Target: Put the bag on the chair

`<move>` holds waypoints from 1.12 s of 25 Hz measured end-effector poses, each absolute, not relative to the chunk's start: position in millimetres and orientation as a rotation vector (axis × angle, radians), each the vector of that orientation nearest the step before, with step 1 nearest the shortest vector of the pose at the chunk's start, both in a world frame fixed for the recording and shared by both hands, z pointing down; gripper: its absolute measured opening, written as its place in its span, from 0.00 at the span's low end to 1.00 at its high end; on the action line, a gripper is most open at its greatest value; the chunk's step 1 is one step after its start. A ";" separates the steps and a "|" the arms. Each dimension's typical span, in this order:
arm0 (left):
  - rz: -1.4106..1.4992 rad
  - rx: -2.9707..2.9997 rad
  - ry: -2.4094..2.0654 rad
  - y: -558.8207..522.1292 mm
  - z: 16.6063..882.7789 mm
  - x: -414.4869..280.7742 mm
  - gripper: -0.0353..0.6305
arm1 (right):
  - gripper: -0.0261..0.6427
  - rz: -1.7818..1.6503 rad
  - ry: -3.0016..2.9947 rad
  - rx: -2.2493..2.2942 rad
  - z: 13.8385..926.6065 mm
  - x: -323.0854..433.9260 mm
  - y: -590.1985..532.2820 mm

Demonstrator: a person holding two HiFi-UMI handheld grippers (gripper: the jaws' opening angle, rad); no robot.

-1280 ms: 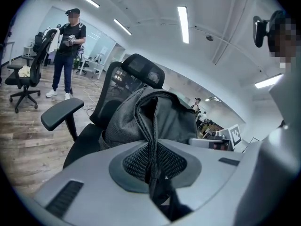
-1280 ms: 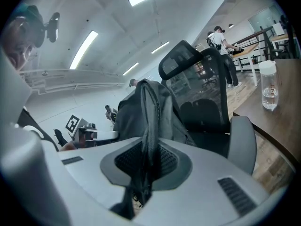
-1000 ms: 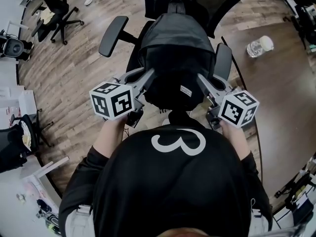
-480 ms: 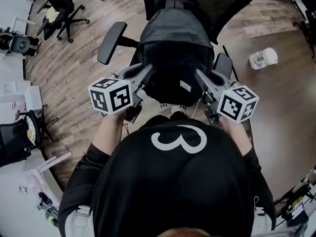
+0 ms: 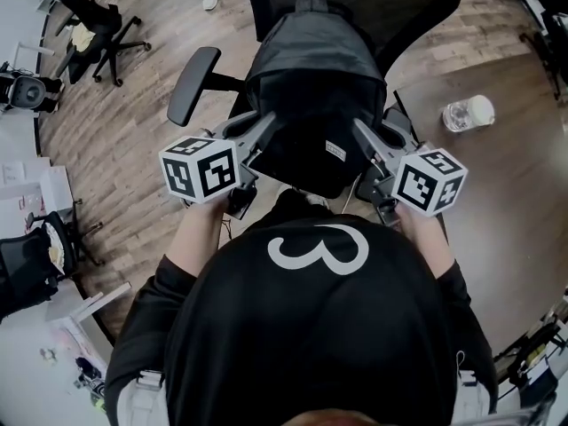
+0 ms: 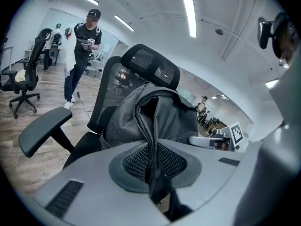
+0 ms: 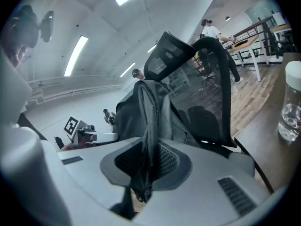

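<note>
Delivery in progress: at centre left, our left gripper (image 5: 264, 138) is clamped on the grey backpack's (image 5: 315, 69) side seam. The bag hangs at upper centre over the office chair's (image 5: 191, 87) seat. At centre right, our right gripper (image 5: 359, 137) pinches the opposite seam. Next, we judge, comes lowering it, then parting the jaws. Since a second ago we have carried it nearer the backrest.

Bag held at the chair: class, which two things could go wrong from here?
The left gripper and right gripper each pinch only a thin fold of the bag; it could slip free.
The bag hangs close between the armrests and might snag on one, or tip forward once released.
</note>
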State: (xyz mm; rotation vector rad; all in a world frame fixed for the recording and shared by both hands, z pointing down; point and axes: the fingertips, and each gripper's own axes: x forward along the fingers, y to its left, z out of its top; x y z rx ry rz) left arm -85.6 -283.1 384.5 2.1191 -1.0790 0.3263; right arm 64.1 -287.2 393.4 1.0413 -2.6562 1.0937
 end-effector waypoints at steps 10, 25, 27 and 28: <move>0.385 2.150 -0.953 -339.4 397.7 -88.8 0.14 | 0.13 1.141 -2.570 1.219 405.5 60.7 -327.4; 0.467 2.237 -0.761 -386.8 413.4 -84.2 0.14 | 0.13 1.145 -2.436 1.510 418.5 60.6 -344.5; 0.478 2.240 -0.744 -390.5 418.4 -81.5 0.14 | 0.13 1.146 -2.414 1.539 424.2 62.9 -345.9; 0.484 2.241 -0.736 -392.3 421.2 -80.3 0.14 | 0.13 1.146 -2.403 1.552 427.8 63.9 -346.9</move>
